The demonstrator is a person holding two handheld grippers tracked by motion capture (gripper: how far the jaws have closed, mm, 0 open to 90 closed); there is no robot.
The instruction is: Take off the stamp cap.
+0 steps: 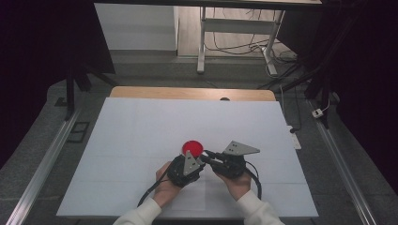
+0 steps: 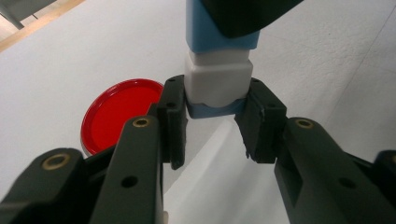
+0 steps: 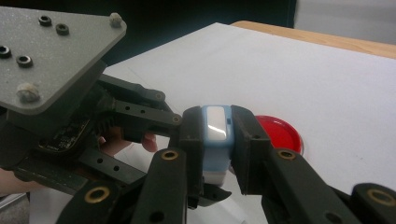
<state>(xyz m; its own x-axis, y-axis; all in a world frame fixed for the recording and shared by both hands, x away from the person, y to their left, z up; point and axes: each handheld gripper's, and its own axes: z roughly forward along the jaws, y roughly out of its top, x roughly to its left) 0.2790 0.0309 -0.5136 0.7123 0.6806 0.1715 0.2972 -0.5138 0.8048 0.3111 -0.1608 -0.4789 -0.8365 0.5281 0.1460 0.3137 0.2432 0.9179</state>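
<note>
The white-covered surface (image 1: 141, 140) was seen to lie mostly bare, with open room left on every side and its edges well away from the work. A red lid (image 1: 192, 147) lay just beyond the two hands. The small blue-and-white block (image 3: 215, 140) was held above the surface, clamped by the right hand-held gripper (image 3: 217, 144) on its blue part. Its white end was flanked by the left hand-held gripper (image 2: 217, 109), whose jaws appeared closed against it. A straight, steady pull was judged best.

Blue-white block (image 2: 219, 74) (red lid (image 2: 119, 112) beside)
</note>
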